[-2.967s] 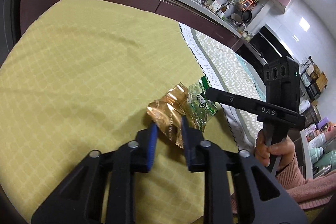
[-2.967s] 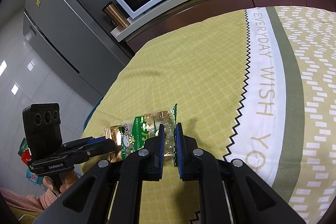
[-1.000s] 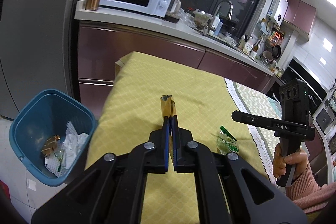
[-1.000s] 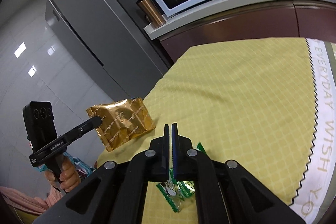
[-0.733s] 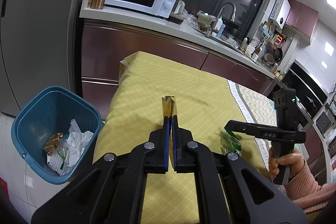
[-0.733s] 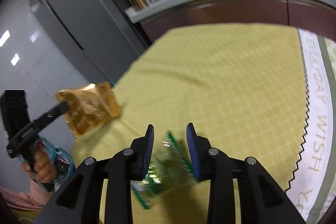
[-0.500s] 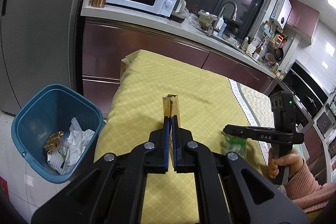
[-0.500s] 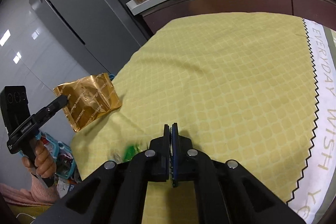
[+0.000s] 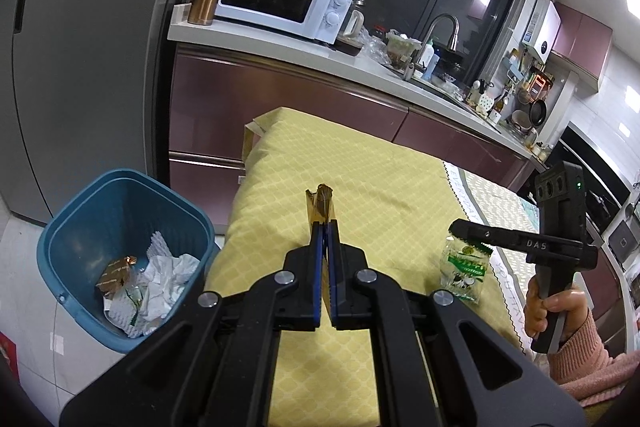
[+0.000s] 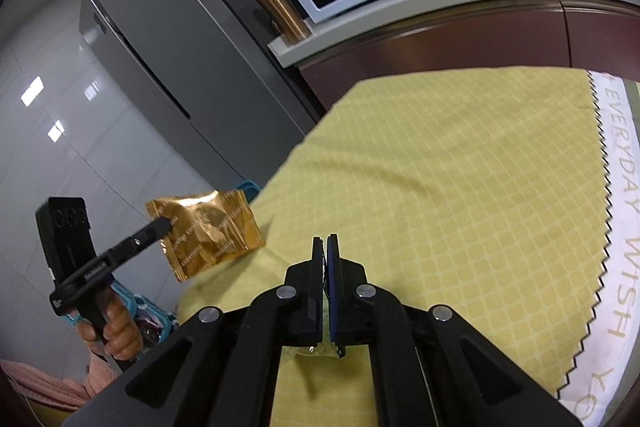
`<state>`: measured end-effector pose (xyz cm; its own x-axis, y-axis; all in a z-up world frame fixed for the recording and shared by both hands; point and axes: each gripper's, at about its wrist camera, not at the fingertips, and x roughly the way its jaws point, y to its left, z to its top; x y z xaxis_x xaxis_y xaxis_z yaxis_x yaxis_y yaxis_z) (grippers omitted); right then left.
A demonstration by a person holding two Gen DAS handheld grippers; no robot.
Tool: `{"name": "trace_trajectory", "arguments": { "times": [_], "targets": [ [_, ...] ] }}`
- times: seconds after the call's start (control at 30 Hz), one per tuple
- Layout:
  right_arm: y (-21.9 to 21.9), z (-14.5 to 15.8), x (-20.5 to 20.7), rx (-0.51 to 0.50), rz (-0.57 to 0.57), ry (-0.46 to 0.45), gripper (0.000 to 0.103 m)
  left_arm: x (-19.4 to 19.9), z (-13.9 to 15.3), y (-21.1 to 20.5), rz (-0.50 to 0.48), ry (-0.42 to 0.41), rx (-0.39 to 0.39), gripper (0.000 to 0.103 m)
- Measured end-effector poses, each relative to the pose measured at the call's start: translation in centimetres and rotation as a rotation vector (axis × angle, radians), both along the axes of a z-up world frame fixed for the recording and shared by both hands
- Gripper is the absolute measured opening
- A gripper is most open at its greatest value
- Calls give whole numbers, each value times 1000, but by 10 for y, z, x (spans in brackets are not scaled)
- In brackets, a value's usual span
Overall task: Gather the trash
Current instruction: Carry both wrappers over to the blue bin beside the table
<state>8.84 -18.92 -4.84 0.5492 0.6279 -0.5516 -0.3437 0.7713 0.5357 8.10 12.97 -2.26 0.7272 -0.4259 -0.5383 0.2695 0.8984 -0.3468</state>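
Risking drops short of the blue plastic bin: left gripper jaws clamp only an edge of the gold foil wrapper, right gripper jaws clamp the green-printed clear wrapper (both thin, slippery).

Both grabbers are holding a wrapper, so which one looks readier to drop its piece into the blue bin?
Probably the left gripper: its gold wrapper hangs nearer the blue bin, while the right gripper holds the green wrapper farther away.
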Motion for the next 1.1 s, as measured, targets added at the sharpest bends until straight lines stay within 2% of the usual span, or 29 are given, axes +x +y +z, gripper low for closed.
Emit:
{"name": "trace_trajectory", "arguments": {
  "times": [0.3,1.1],
  "targets": [
    [24,16,14,31,42,-44,1,-5,12,16,41,-31,16,3],
    [130,38,44,30,205,-89,1,-20,20,81,174,-54,36,3]
  ]
}}
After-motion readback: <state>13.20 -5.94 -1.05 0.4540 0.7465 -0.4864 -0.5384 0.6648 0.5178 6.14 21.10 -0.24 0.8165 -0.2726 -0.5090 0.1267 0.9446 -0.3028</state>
